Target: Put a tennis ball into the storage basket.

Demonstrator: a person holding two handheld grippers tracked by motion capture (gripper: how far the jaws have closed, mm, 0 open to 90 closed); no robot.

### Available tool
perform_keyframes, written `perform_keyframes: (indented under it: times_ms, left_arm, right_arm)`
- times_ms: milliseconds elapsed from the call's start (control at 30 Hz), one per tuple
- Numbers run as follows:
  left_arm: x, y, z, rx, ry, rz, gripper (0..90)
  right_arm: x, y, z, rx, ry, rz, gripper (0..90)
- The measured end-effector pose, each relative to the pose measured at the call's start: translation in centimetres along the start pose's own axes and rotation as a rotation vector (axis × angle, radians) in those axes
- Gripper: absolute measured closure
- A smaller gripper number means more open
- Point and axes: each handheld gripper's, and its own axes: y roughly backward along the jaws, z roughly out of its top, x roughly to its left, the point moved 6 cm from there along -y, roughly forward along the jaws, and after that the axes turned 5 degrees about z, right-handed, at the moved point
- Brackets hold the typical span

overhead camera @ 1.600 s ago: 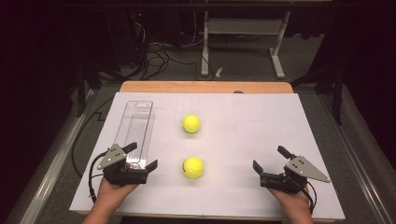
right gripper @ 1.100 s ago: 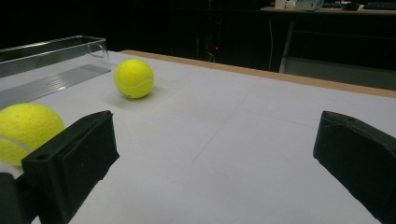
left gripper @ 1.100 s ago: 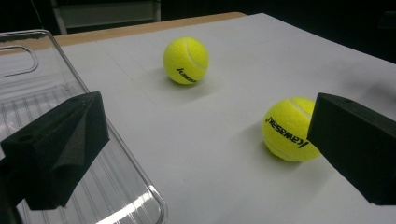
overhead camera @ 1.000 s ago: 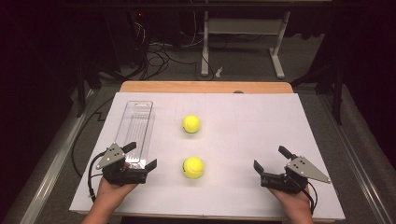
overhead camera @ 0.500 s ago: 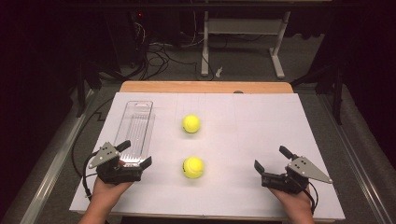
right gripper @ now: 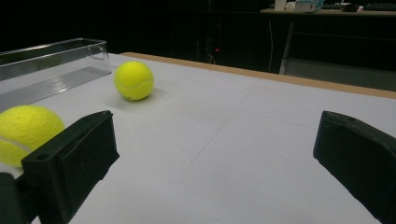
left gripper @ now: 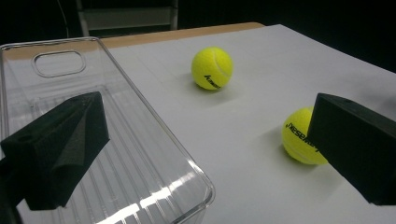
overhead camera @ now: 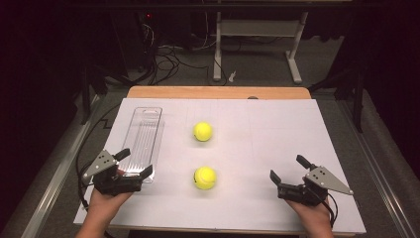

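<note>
My left hand-held gripper (overhead camera: pixel 132 162) is at the near end of the long clear plastic tray (overhead camera: pixel 143 139), with its jaws spread wide and holding nothing; in the left gripper view one jaw stands over the tray floor and the other stands outside the tray, toward the nearer yellow tennis ball (left gripper: pixel 301 136). The tray lies on the left part of the white worktop (overhead camera: pixel 277 134), and its long axis runs away from me, toward the far edge. So the near short wall is the part just in front of this gripper, and I judge the left hand is the one that will take it. The second yellow tennis ball (overhead camera: pixel 203 131) rests farther away, beside the tray's middle. My right hand-held gripper (overhead camera: pixel 288 170) is well apart on the right, also wide open and empty.
</note>
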Motion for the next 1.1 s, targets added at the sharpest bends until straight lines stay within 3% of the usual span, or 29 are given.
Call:
perform_keyframes:
  times_ms: [133, 533, 667, 933, 1100]
  left_arm:
    - [1.0, 0.6, -0.1, -0.001, 0.008, 0.025, 0.2]
    - [5.3, 3.2, -0.6, -0.057, 0.116, 0.101, 0.2]
    - [5.9, 3.7, -0.8, -0.071, 0.17, 0.091, 0.7]
    - [5.8, 3.6, -0.8, -0.003, 0.156, 0.101, 0.7]
    - [5.6, 3.3, -1.6, 0.062, 0.113, 0.099, 0.7]
  right_arm:
    - [0.0, 0.0, 0.0, -0.001, 0.001, -0.001, 0.3]
    - [0.0, -0.1, -0.1, 0.007, 0.003, 0.002, 0.4]
    - [0.0, -0.1, -0.1, 0.005, 0.004, 0.0, 0.3]
    - [-0.2, 0.2, -0.1, -0.003, -0.012, -0.006, 0.3]
    - [-0.2, 0.1, -0.1, -0.001, -0.011, -0.002, 0.3]
